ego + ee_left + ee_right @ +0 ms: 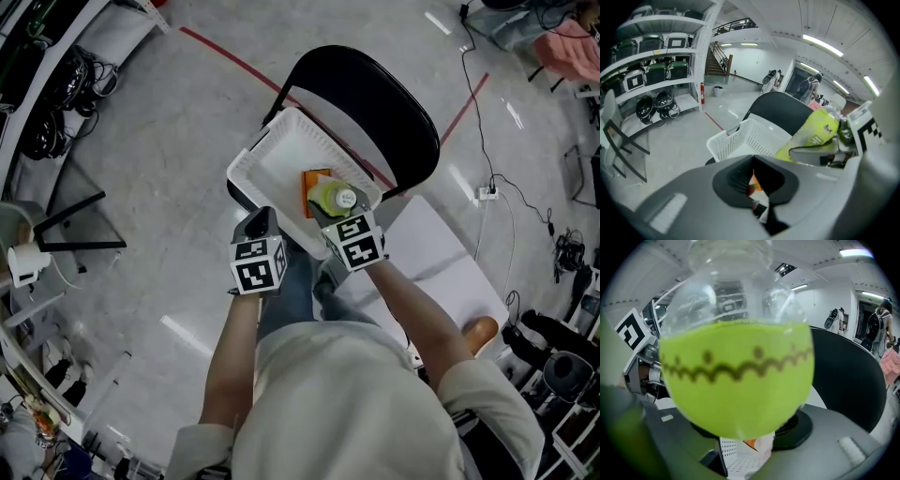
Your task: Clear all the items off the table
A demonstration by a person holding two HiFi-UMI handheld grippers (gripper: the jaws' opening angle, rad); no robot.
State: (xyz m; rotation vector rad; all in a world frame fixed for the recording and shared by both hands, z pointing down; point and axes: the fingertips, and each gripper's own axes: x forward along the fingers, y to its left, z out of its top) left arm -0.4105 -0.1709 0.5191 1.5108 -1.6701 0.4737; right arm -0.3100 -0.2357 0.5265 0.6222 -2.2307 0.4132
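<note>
Over the basket [272,164] on the black chair [394,103]: right claw [331,208] clamped on 1 bottle [335,197] of green drink, held tilted at the basket's near-right corner. 1 orange packet [314,180] lies inside the basket, just beside the bottle. Left claw [260,223]: jaws together, nothing between them, at the basket's near rim. White desk [441,253] stands right of the chair.
</note>
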